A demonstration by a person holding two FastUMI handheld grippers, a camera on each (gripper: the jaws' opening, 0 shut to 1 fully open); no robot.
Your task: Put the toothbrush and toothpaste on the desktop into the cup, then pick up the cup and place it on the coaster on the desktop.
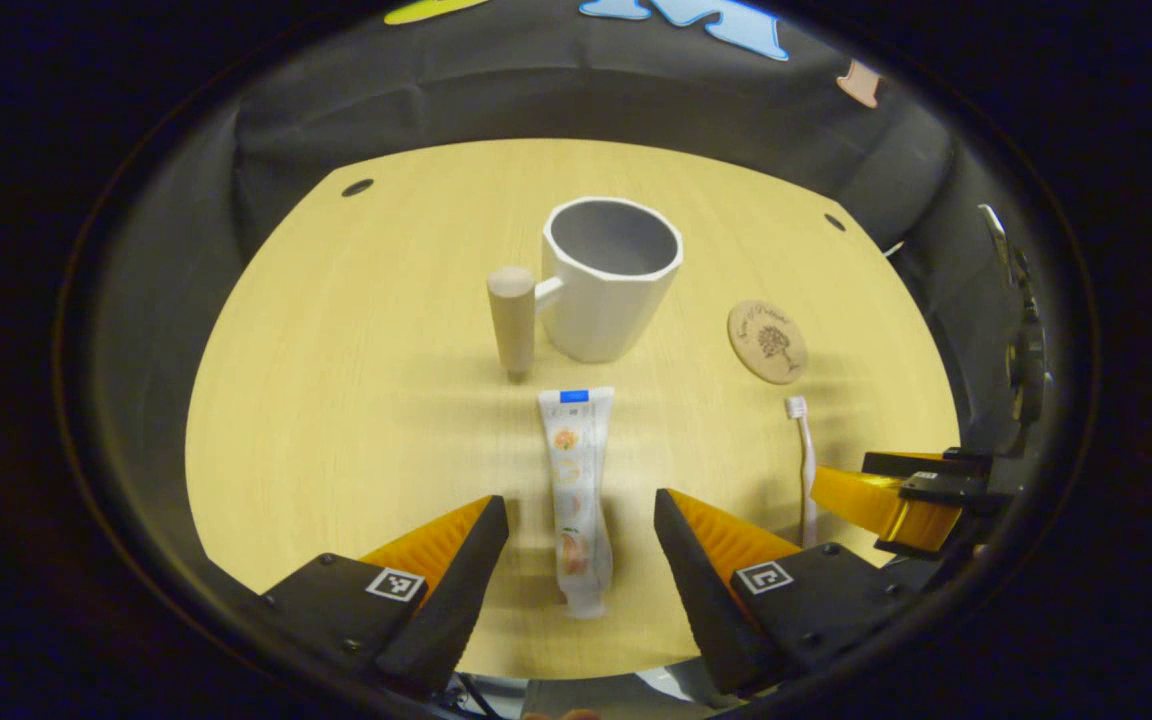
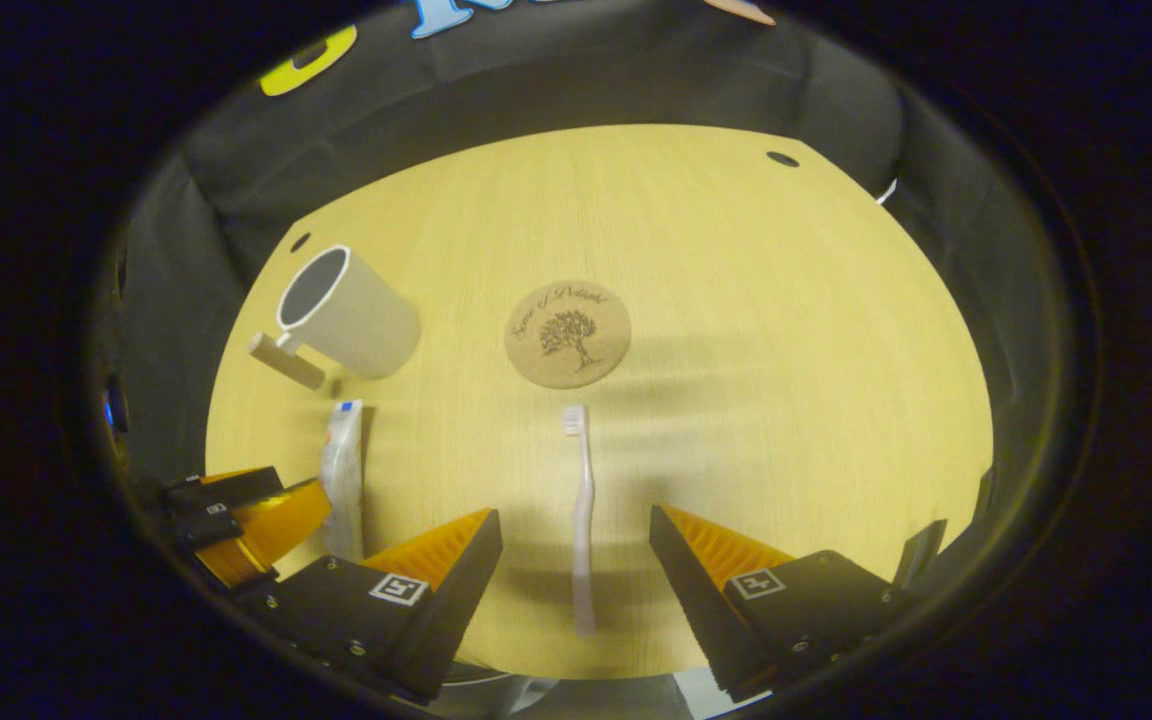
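The paste (image 1: 576, 500) lies flat between the spread jaws of the left hand-held gripper (image 1: 581, 520) (right hand-held gripper (image 2: 576, 535) likewise straddles the brush (image 2: 582, 510)); a low, centred pinch is advised, before the cup (image 1: 608, 275)

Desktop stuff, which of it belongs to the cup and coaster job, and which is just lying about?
For the job:
- toothpaste, lying flat
- toothbrush, lying flat
- cup, upright and empty
- coaster, bare
- left gripper, right gripper, jaws open

Just lying about:
- nothing else on the desktop
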